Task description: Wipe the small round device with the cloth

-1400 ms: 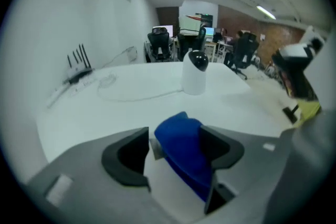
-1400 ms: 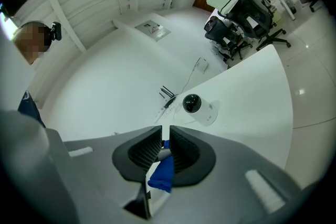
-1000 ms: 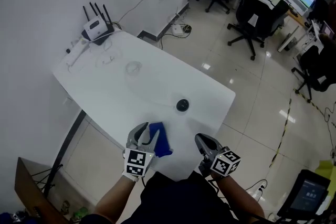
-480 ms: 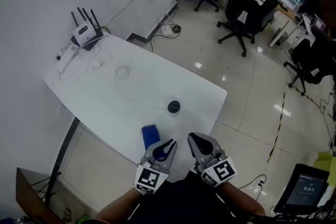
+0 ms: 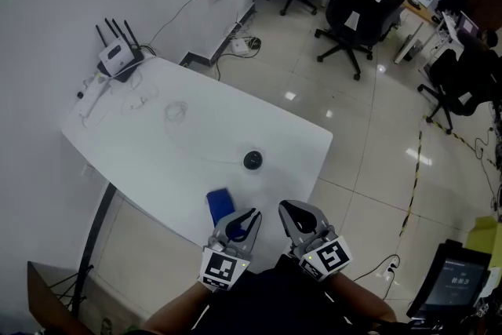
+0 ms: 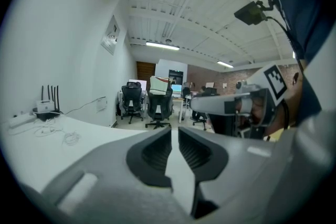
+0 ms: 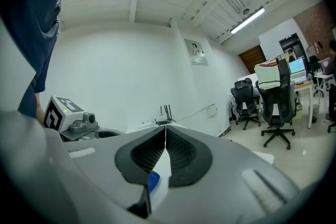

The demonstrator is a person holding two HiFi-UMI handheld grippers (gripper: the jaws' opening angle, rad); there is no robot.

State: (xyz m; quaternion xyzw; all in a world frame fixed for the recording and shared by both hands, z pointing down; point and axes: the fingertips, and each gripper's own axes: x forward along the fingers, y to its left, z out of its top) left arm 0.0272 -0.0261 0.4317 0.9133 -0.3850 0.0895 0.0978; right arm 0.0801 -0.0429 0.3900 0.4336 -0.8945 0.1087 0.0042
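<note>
Your left gripper [image 5: 246, 220] hangs at the near edge of the white bench [image 5: 141, 139]. Its jaws have just been closing and now stand a thin slit apart, with nothing between them. Beside it, your right gripper [image 5: 292, 216] has its jaws pressed together, empty. The blue cloth [image 5: 220, 205] lies on the bench just ahead of the left jaws, untouched. The small round device [image 5: 252, 161] sits farther on, well apart from both grippers. A router [image 5: 118, 57] stands at the far corner.

Blue cloth [image 5: 220, 205], blk device [image 5: 252, 161], wht table [image 5: 157, 145].
</note>
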